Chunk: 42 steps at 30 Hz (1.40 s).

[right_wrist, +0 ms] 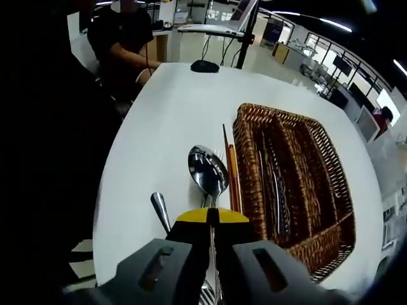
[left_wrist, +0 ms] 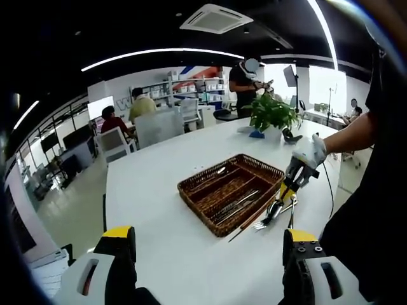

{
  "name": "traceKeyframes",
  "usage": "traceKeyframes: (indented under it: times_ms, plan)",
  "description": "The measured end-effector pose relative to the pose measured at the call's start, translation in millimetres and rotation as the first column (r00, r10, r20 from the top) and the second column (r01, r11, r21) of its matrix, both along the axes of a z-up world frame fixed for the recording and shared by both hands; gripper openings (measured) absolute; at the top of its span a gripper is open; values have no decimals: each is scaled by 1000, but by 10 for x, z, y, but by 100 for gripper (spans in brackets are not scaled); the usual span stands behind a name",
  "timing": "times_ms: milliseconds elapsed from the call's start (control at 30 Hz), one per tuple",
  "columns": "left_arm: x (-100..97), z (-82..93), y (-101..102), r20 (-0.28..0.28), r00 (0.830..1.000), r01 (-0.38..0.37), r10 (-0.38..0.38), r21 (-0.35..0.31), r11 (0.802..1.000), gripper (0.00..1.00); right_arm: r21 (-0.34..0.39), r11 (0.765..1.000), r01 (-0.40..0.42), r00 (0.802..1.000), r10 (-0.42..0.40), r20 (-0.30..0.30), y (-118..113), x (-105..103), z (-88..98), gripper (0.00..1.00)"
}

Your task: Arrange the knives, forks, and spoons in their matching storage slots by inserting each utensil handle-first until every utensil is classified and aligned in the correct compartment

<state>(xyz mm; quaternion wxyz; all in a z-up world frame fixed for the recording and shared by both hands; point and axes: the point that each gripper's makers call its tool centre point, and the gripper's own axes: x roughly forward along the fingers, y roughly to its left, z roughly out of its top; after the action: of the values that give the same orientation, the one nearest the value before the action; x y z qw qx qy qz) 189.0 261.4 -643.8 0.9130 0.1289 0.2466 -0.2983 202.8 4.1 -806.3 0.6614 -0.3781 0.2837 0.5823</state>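
A brown wicker cutlery tray (left_wrist: pixel 184 187) with long compartments sits on the white table; several metal utensils (left_wrist: pixel 236 204) lie in one slot. My left gripper (left_wrist: pixel 206 254) hangs open and empty over the table, short of the tray. My right gripper (right_wrist: pixel 212 219) is shut on the handle of a steel spoon (right_wrist: pixel 206 168), whose bowl points away from me, just left of the tray (right_wrist: pixel 245 165). In the left gripper view a gloved hand holds the right gripper (left_wrist: pixel 291 184) by the tray's near corner, over loose cutlery (left_wrist: pixel 273 213).
Orange chopsticks (right_wrist: pixel 230 168) lie along the tray's outer wall. Another utensil handle (right_wrist: pixel 160 210) rests left of the spoon. A potted plant (left_wrist: pixel 273 114) stands at the far end of the table. A seated person (right_wrist: pixel 124 38) is at the table's end, and others stand behind.
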Motion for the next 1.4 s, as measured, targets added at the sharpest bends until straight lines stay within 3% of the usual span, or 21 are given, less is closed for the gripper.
traceKeyframes:
  times_ms: [300,633,1000,1233,1400]
  plan:
    - [-5,45,-69,19,1000,5,-5,-6,1000,100,-1,1000,-3,999,3,49,-2,23,234,0]
    - [-84,65,-227,30,999,28,-27,-31,999,100,36,999,-10,986,4,167,40,83,842,0]
    - [-179,71,-367,18,999,48,-47,-32,998,100,53,998,19,972,-30,232,-36,71,1184,0]
    - [-99,157,-457,37,996,87,-85,-55,995,100,61,997,55,948,-71,309,-19,156,1527,0]
    - [21,184,-367,26,996,88,-86,-78,993,100,53,995,79,935,-93,343,20,222,1683,0]
